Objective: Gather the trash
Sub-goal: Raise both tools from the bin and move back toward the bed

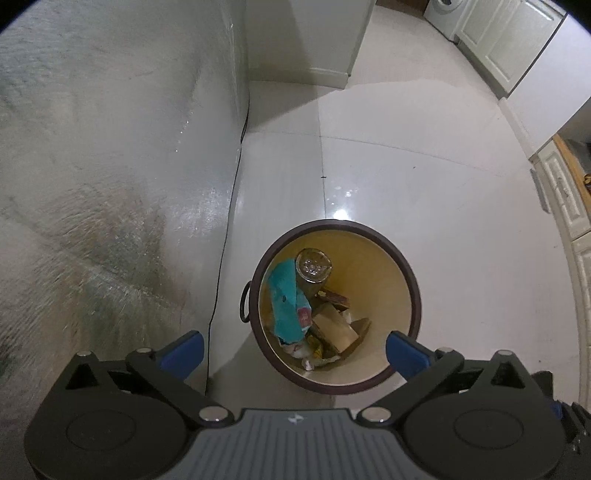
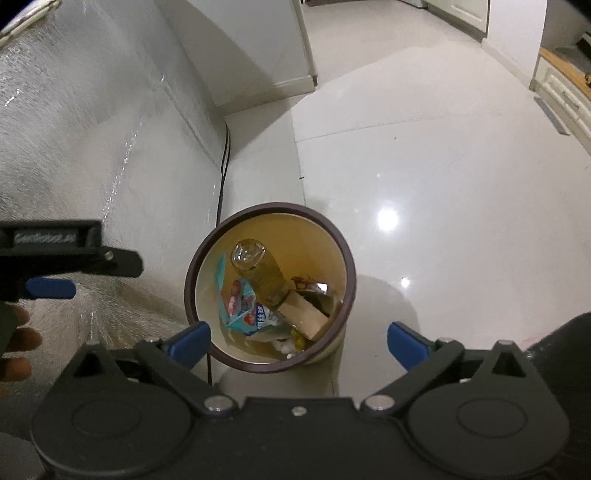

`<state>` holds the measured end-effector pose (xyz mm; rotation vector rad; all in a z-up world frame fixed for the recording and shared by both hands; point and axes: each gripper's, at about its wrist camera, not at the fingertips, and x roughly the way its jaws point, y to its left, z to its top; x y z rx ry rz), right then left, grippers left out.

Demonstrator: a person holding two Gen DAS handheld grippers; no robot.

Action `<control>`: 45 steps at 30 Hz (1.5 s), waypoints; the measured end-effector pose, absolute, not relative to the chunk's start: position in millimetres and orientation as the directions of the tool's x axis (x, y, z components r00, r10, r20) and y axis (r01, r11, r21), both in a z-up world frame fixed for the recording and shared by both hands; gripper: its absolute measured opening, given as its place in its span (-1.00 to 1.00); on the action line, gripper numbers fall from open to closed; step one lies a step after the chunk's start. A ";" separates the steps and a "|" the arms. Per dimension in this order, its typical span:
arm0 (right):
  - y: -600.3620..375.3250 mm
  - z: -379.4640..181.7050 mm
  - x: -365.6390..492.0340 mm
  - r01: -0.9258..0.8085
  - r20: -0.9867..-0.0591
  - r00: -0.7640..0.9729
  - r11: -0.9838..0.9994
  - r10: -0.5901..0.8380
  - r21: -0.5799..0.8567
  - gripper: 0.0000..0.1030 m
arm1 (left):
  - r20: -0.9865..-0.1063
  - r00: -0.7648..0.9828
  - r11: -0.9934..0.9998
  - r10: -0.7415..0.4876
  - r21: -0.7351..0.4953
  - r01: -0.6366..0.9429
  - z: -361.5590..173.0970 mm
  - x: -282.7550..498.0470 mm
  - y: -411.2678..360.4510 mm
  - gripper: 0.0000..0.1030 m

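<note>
A round bin with a dark brown rim (image 1: 415, 280) (image 2: 349, 273) and a yellow inside stands on the white tiled floor. In it lie a clear plastic bottle (image 1: 313, 265) (image 2: 258, 269), a teal wrapper (image 1: 286, 299) (image 2: 240, 306), cardboard pieces (image 1: 334, 326) (image 2: 306, 314) and crumpled scraps. My left gripper (image 1: 295, 352) hangs above the bin's near edge, jaws wide open and empty. My right gripper (image 2: 299, 343) is also above the bin, open, with nothing between its blue fingers. One blue finger (image 2: 48, 288) of the left gripper shows at the left of the right wrist view, with a person's hand (image 2: 18, 339) below it.
A silvery textured surface (image 1: 92, 184) rises close on the left of the bin. A black cable (image 1: 225, 240) runs along its foot. A white pillar (image 1: 306, 37) stands behind, and white cabinets (image 1: 517, 48) and a washing machine (image 1: 443, 11) stand at the far right.
</note>
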<state>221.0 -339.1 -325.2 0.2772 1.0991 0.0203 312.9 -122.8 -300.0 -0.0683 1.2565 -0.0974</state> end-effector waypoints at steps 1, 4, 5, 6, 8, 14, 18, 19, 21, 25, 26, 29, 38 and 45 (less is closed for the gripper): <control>-339.1 -321.4 218.0 0.119 -0.874 0.463 0.967 0.147 0.226 1.00 | -0.944 0.309 0.993 -0.115 -0.108 0.039 -296.8 309.7 -121.7 1.00; -340.0 -310.6 209.4 0.119 -0.867 0.480 0.970 0.132 0.213 1.00 | -0.942 0.310 0.992 -0.127 -0.116 0.052 -289.7 301.5 -120.2 1.00; -340.4 -307.2 207.0 0.121 -0.865 0.486 0.970 0.127 0.210 1.00 | -0.941 0.313 0.992 -0.128 -0.117 0.056 -286.4 297.4 -119.1 1.00; -341.2 -303.4 204.0 0.122 -0.862 0.492 0.971 0.122 0.207 1.00 | -0.940 0.317 0.992 -0.128 -0.116 0.059 -283.7 292.9 -118.5 1.00; -343.6 -294.4 197.5 0.126 -0.856 0.505 0.971 0.113 0.203 1.00 | -0.936 0.326 0.991 -0.130 -0.115 0.068 -276.7 283.7 -116.7 1.00; -349.0 -264.5 177.1 0.133 -0.824 0.559 0.971 0.091 0.198 1.00 | -0.922 0.367 0.990 -0.125 -0.093 0.104 -257.8 255.3 -113.8 1.00; -352.6 -246.0 162.7 0.137 -0.803 0.592 0.973 0.067 0.183 1.00 | -0.906 0.400 0.987 -0.137 -0.093 0.129 -240.7 235.0 -112.8 1.00; -353.4 -241.6 159.3 0.138 -0.799 0.598 0.974 0.063 0.180 1.00 | -0.902 0.408 0.986 -0.141 -0.093 0.136 -236.1 230.2 -113.6 1.00; -355.1 -234.5 151.2 0.140 -0.791 0.609 0.974 0.056 0.177 1.00 | -0.892 0.426 0.984 -0.152 -0.094 0.153 -226.2 221.6 -114.8 1.00; -359.8 -216.3 138.0 0.147 -0.781 0.624 0.976 0.033 0.159 1.00 | -0.867 0.464 0.977 -0.184 -0.107 0.187 -202.6 203.7 -115.4 1.00; -358.9 -210.3 132.6 0.149 -0.776 0.631 0.977 0.026 0.153 1.00 | -0.860 0.474 0.975 -0.188 -0.107 0.193 -196.9 199.7 -115.5 1.00; -361.6 -192.6 119.4 0.152 -0.756 0.655 0.977 0.013 0.149 1.00 | -0.836 0.513 0.973 -0.195 -0.100 0.207 -176.4 186.1 -114.6 1.00; -353.4 -129.5 77.8 0.133 -0.676 0.737 0.984 -0.021 0.115 1.00 | -0.731 0.626 0.957 -0.273 -0.139 0.255 -107.7 139.4 -102.4 1.00; -335.5 -67.9 44.4 0.085 -0.571 0.821 0.991 -0.014 0.099 1.00 | -0.607 0.732 0.948 -0.309 -0.136 0.288 -43.6 101.1 -83.0 1.00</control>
